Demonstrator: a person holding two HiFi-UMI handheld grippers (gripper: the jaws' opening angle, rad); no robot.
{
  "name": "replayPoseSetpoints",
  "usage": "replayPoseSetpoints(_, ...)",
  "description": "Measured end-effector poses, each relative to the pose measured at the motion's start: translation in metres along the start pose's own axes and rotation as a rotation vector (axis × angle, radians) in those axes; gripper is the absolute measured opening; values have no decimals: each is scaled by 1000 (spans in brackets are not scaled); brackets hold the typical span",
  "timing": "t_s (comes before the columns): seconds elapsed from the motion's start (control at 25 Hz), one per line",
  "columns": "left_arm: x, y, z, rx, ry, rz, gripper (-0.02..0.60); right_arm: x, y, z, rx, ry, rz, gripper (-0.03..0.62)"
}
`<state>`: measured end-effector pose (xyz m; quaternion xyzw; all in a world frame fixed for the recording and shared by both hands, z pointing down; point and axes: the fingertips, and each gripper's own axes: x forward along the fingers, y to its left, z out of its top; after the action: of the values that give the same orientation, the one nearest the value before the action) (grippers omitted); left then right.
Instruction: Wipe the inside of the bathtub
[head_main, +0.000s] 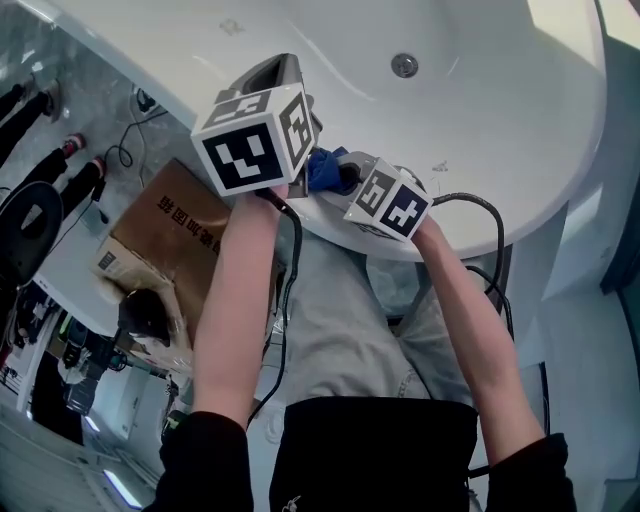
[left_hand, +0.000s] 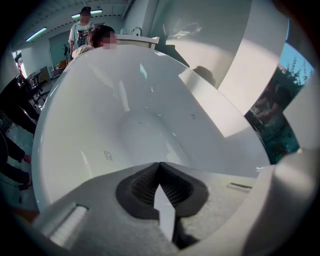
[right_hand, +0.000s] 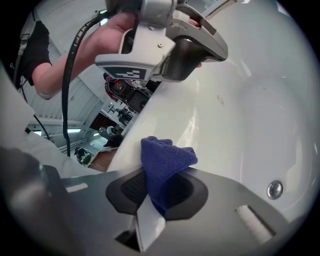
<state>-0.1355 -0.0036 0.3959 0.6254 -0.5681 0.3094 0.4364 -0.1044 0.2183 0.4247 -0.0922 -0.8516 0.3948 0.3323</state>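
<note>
Now | left gripper jaws together, empty, poised above bathtub near rim | right gripper just right of it, clamping blue cloth | both forearms extended forward

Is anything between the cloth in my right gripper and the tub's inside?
Nothing visible. The blue cloth, clamped in the right gripper, is at the bathtub rim, with bare wall ahead down to the drain. The left gripper, shut and empty, hangs beside it, off that path.

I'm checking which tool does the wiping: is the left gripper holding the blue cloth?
No, the left gripper has its jaws together on nothing; the blue cloth is clamped in the right gripper.
</note>
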Motion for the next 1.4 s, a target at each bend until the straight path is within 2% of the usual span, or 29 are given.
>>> replayPoseSetpoints(0.4,-27,-4,19,-17,-20,8,2,-23,50,29,-42,-23,81,72)
replayPoseSetpoints(0.6,-43,-5,28,-19,-30,18,2,-57,51,40,-58,-42,53,72)
replayPoseSetpoints(0.84,-43,-11,23,-54,-34,0,2,-115,7,57,-44,-112,-62,72)
replayPoseSetpoints(1.04,-22,-23,9,-143,-28,-72,2,-152,-53,46,-90,-63,-174,74)
replayPoseSetpoints(1.24,-1,-33,-10,-126,1,-73,2,-178,-97,27,-75,-29,-253,75)
replayPoseSetpoints(1.4,17,-41,-30,-127,36,-84,2,-175,-126,12,-46,-32,-291,75)
